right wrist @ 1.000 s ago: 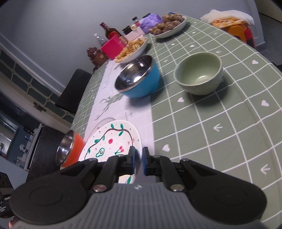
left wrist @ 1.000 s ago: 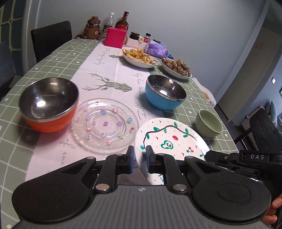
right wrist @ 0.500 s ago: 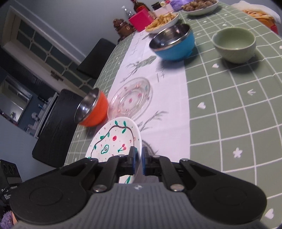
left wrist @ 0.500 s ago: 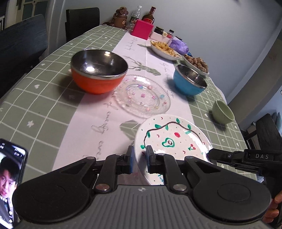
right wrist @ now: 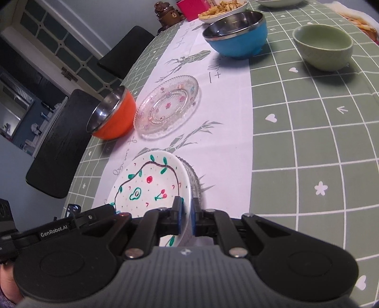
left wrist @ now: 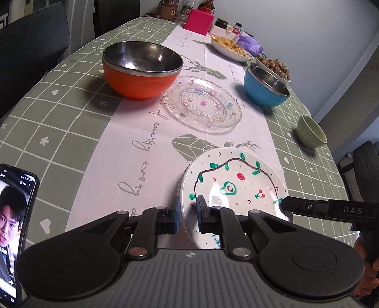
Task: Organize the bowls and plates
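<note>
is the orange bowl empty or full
Empty. The left wrist view looks into the orange bowl and shows only its bare, shiny steel inside, with nothing in it.

This is a home dining room. A long bench (left wrist: 71, 113) wears a green checked cloth with a white deer runner, and black dining chairs (right wrist: 59, 142) stand around it. At 12 o'clock are dishes of food (left wrist: 231, 46), bottles (left wrist: 208, 4) and a bear figure (right wrist: 167, 13); a panelled glass door (right wrist: 59, 47) is at 10 o'clock.
</note>
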Available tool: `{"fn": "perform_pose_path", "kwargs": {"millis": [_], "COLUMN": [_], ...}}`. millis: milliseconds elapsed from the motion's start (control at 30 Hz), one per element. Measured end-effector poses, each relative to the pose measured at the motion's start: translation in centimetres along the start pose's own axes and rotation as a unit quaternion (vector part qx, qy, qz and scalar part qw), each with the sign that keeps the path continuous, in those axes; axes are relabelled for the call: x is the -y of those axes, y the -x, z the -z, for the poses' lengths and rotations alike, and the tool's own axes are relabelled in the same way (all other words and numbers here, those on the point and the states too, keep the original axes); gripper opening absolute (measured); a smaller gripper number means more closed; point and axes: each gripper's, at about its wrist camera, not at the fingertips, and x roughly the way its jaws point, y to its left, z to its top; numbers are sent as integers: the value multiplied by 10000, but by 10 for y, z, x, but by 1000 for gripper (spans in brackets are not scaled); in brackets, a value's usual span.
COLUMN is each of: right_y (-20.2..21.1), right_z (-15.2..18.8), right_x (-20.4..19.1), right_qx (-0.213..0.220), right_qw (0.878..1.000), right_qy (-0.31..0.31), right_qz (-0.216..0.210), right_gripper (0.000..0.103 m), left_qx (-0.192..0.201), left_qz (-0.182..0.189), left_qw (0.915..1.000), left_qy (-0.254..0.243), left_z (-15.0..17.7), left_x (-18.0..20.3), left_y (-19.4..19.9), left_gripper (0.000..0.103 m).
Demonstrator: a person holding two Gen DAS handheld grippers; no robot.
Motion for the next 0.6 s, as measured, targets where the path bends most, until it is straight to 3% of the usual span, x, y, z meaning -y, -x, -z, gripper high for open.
{"fn": "perform_pose_path", "kwargs": {"millis": [600], "right_y": [-4], "right_z": [2], "right_x": [-15], "right_qx": [110], "right_qw": [9972], "right_qy": [636], "right_qz": [366], "right_gripper": [8], "left_qx": [-17], "left_qz": [-196], "left_qw": [9997], "left_qy": [-169], "left_z": [3], "left_x": [6], "left_y": [-5], "left_gripper": [16]}}
